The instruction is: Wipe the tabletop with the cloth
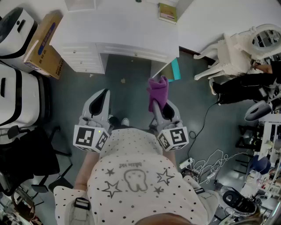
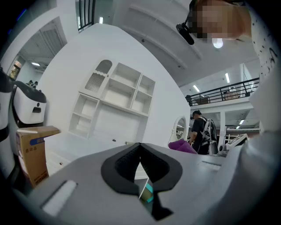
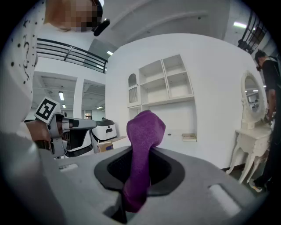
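A purple cloth (image 1: 158, 91) stands up out of my right gripper (image 1: 160, 104), which is shut on it in front of my chest. In the right gripper view the cloth (image 3: 144, 136) rises between the closed jaws of the gripper (image 3: 141, 151) and folds over at the top. My left gripper (image 1: 103, 94) is held beside it, shut and holding nothing; its jaws (image 2: 140, 146) meet at a point in its own view. The white table (image 1: 127, 30) lies ahead of both grippers, across a strip of grey floor. The cloth's edge (image 2: 182, 146) shows to the right in the left gripper view.
A cardboard box (image 1: 46, 41) leans at the table's left end, next to white machines (image 1: 15, 26). A small book (image 1: 167, 12) lies on the tabletop. A teal object (image 1: 175, 69) stands under the table. A white chair (image 1: 232, 50) and cables (image 1: 210, 160) are on the right.
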{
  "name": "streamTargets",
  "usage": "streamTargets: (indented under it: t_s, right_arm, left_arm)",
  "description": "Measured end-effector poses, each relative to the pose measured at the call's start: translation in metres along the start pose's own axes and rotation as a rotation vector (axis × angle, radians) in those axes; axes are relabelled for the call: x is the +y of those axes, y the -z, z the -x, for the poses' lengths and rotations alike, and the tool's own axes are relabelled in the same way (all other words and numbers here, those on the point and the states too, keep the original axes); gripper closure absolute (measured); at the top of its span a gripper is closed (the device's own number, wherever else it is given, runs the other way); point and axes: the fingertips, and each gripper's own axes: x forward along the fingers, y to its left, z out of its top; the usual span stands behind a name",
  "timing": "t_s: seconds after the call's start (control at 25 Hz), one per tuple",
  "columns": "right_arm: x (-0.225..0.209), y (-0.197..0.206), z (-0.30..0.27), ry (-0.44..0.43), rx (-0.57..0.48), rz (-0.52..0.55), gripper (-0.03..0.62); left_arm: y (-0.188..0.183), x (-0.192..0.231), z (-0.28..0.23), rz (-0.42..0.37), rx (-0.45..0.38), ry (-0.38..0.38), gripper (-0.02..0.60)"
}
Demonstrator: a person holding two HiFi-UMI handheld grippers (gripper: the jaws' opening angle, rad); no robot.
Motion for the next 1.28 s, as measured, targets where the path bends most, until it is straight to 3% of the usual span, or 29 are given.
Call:
streamTargets:
  t_s: [0.64, 1.0, 1.28]
  right_arm:
    - [-0.004, 0.01, 0.009, -0.034, 0.005, -0.038, 0.522]
    - [0.0, -0.001, -0.03, -0.045, -0.009, -0.073, 0.522]
    - [0.024, -0.018, -0.091, -0.037, -0.004, -0.06, 0.522]
  left_arm:
    - [-0.001, -0.009, 0.004, 0.007, -0.004, -0.042, 0.586]
    - [-0.003, 0.032, -0.011, 0.022, -0.017, -0.059, 0.586]
    - [-0.031, 0.09, -0.03, 0.028, -0.012, -0.047, 0.586]
